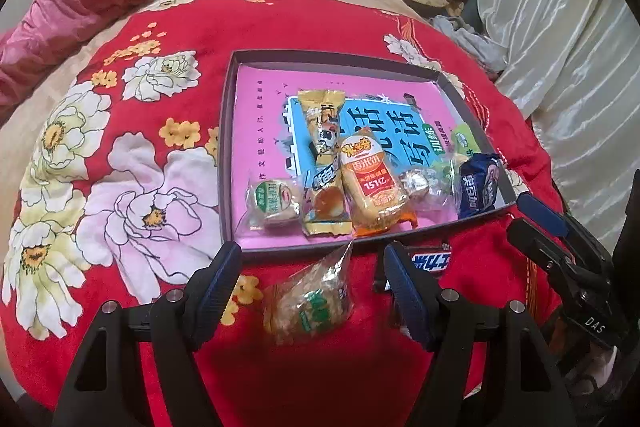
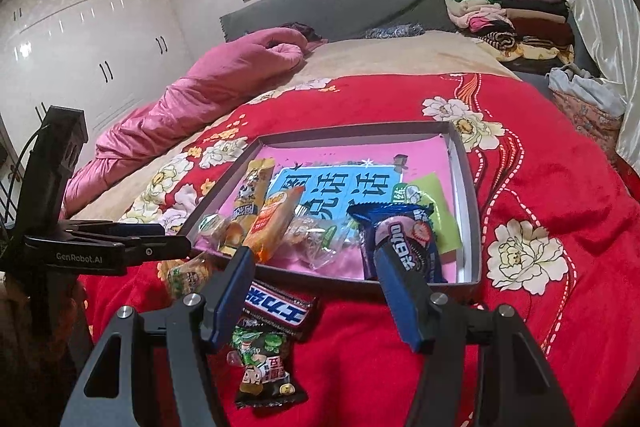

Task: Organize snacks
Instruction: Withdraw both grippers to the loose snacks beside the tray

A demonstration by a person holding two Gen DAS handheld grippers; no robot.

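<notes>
Both tongs gape: left tongs (image 1: pixel 310 267) straddle a clear-wrapped pastry (image 1: pixel 308 307) (lying loose on the blanket).

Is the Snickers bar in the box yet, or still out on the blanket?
Out. The Snickers bar lies on the red blanket, just outside the box near wall.

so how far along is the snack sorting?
Done: several snacks sit in the box, including the blue packet. In hand: nothing; left gripper and right gripper are open. Left: clear pastry pack, chocolate bar, dark packet on the blanket.
</notes>
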